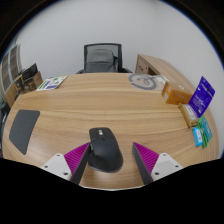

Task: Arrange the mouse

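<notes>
- Black and rounded, the mouse [106,147] is lying on the wooden table [100,105], sitting between the two fingers of the gripper [112,158] at about 6 o'clock in the scene.
- The magenta pads [78,155] are standing apart on either side of the mouse, with a visible gap on each flank, so the jaws are spread wide and not pressing on it.
- A dark mouse mat [22,130] is resting on the table at roughly 9 o'clock from the mouse, well apart from it.
- A black office chair [102,58] is standing behind the far edge of the table at 12 o'clock.
- Boxes [191,97] and packets are crowding the table's edge around 2 to 3 o'clock, one of them blue.
- More items [30,78] are sitting near 10 o'clock, against a plain pale wall [100,25].
</notes>
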Available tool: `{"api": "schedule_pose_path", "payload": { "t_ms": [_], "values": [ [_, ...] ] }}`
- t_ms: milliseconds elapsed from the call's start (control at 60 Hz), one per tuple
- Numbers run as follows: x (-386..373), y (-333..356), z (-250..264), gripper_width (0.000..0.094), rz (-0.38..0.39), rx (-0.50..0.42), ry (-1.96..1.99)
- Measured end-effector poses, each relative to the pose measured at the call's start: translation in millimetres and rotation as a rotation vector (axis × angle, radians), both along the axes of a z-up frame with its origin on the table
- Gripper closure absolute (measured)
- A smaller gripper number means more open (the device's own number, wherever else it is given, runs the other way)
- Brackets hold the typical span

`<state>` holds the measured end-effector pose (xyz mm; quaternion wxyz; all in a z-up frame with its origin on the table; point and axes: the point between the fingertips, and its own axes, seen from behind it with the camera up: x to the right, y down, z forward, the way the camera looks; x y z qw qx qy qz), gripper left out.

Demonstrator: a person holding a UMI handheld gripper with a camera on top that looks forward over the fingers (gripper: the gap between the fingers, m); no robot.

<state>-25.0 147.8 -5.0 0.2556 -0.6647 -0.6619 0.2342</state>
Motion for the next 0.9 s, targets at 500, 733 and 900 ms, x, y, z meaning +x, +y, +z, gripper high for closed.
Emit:
{"api": "schedule_pose_path", "payload": {
  "t_ms": [500, 733, 900],
  "values": [
    [-29, -5, -13, 0.038, -0.043, -0.118, -0.029],
    [-29, -4, -10, 0.0585, -0.063, -0.106, -0.034],
    [-20, 5, 7, 0.0616, -0.107, -0.1, -0.021]
  ]
}}
